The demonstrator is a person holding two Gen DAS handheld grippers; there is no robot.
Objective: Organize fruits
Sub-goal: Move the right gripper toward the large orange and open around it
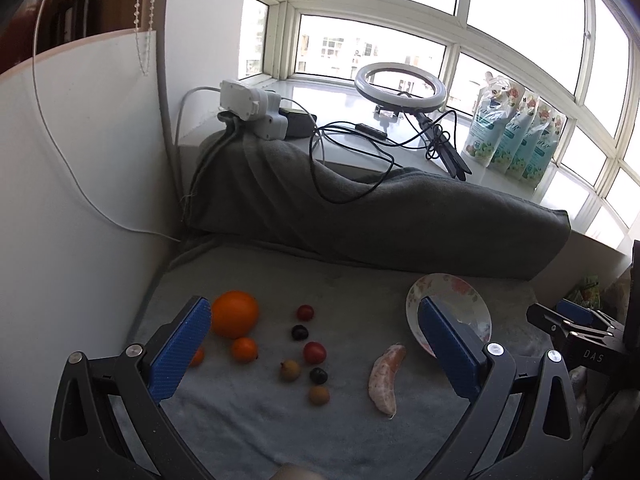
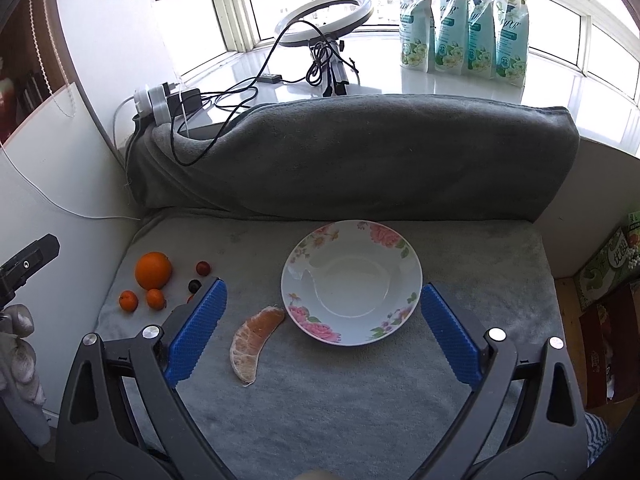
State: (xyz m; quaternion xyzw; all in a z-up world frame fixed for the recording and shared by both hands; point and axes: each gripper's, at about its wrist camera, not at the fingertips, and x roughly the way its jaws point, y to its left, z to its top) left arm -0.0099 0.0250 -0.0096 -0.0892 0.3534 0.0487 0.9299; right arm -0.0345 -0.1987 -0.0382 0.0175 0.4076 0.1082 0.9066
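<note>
The right claw (image 2: 322,326) hangs wide open and empty above the grey cloth (image 2: 320,400). The peeled orange segment (image 2: 253,344) lies just inside its left finger, long axis running from near-left up to the plate (image 2: 304,248), which it nearly touches. The left claw (image 1: 314,354), equally wide and empty, hovers over the small fruits, with the whole orange (image 1: 234,313) beside its left finger; the right looks nearer.

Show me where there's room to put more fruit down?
The flowered plate is empty. Bare gray mat lies right of it and in front of the peeled orange piece. Left side is crowded: big orange and small fruits.
</note>
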